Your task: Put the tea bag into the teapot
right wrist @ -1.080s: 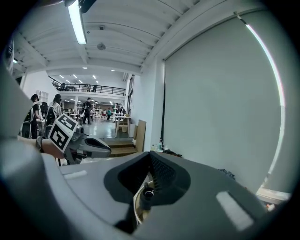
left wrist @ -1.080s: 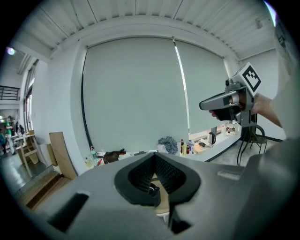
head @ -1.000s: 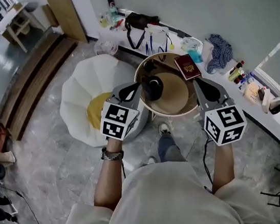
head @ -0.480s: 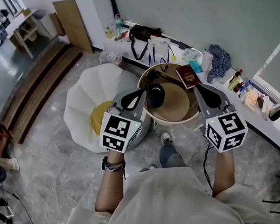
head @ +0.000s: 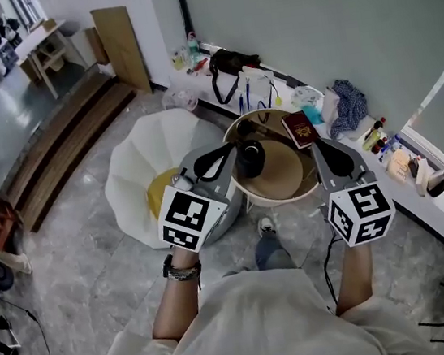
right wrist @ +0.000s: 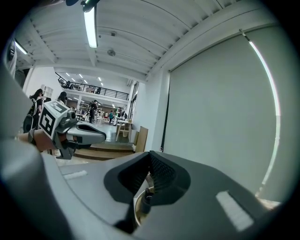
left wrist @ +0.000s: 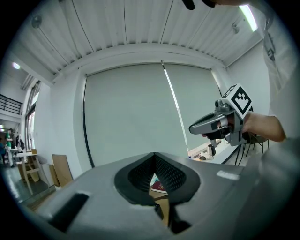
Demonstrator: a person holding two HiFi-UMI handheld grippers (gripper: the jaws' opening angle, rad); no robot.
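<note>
Compared with one second ago, both grippers sit a little lower in the head view, and the round bench (head: 283, 174) with the teapot (head: 250, 159) has slid down with the camera. The left gripper (head: 232, 150) keeps its tip just beside the teapot. The right gripper (head: 318, 145) hangs over the right side of the bench, near a red booklet (head: 299, 130). I judge that they are held in the air on either side of the pot so that either one can reach it.

Each gripper's own view shows its jaws pressed together with nothing between them. Only a small gap stays open under the pads. Through it the left gripper view shows the red booklet and a slice of the bench. The right gripper view shows the pale rim of the bench and something dark that may be the teapot. The head view cannot show the pads so closely, but only it gives the whole layout.

No view shows the tea bag. It may be inside the pot or somewhere out of sight; I cannot tell which. The pot's lid is too small to judge.
</note>
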